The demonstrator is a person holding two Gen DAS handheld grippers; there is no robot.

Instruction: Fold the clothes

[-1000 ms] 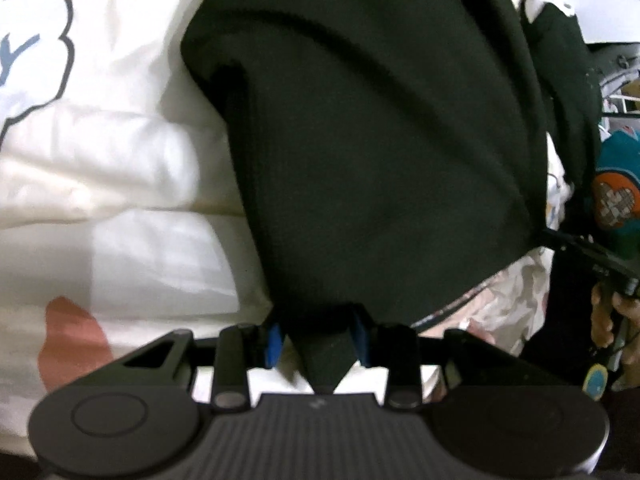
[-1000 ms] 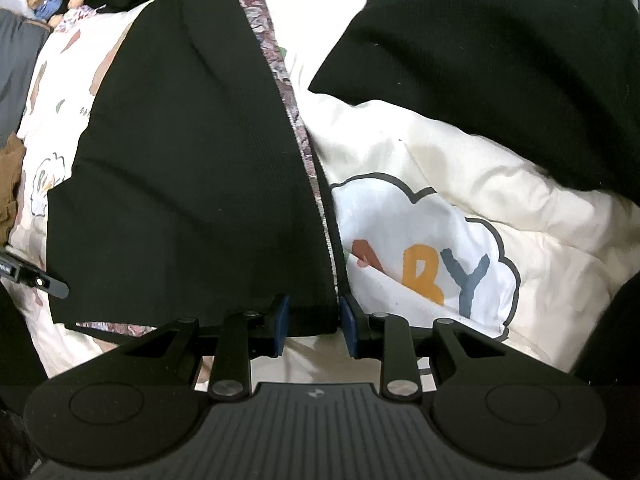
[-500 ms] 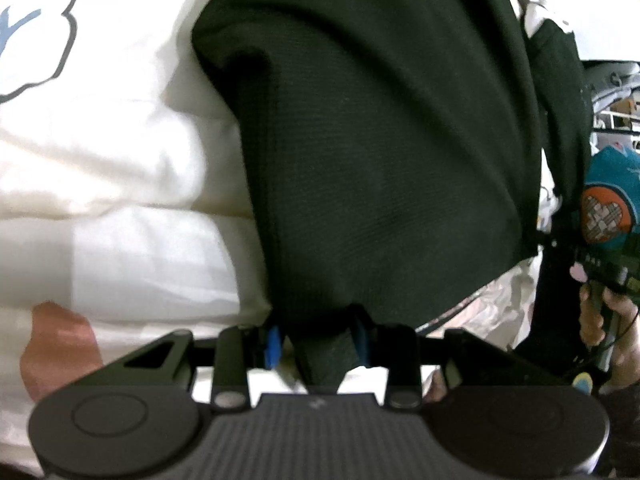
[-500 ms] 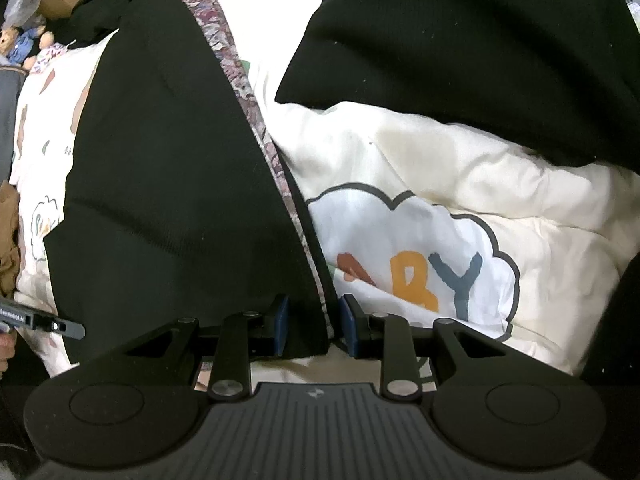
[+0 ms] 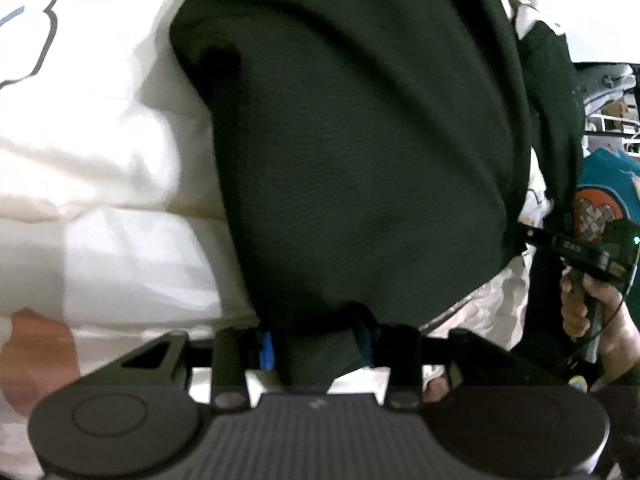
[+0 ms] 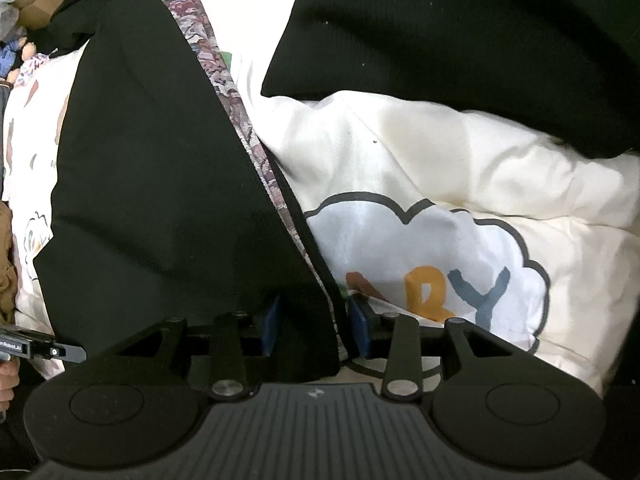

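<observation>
Right wrist view alone is showing the patterned lining (image 6: 224, 92). Left tool (image 5: 316, 348) and right tool (image 6: 314, 326) are each clamping narrowly on the black garment (image 5: 360, 140), draping over the cream quilt (image 6: 460, 168).

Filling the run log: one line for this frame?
phase: fold | left hand-held gripper: shut on garment | right hand-held gripper: shut on garment | garment over quilt

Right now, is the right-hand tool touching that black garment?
Touching. The right wrist view shows the right gripper with its jaws closed on the black garment's edge.
</observation>
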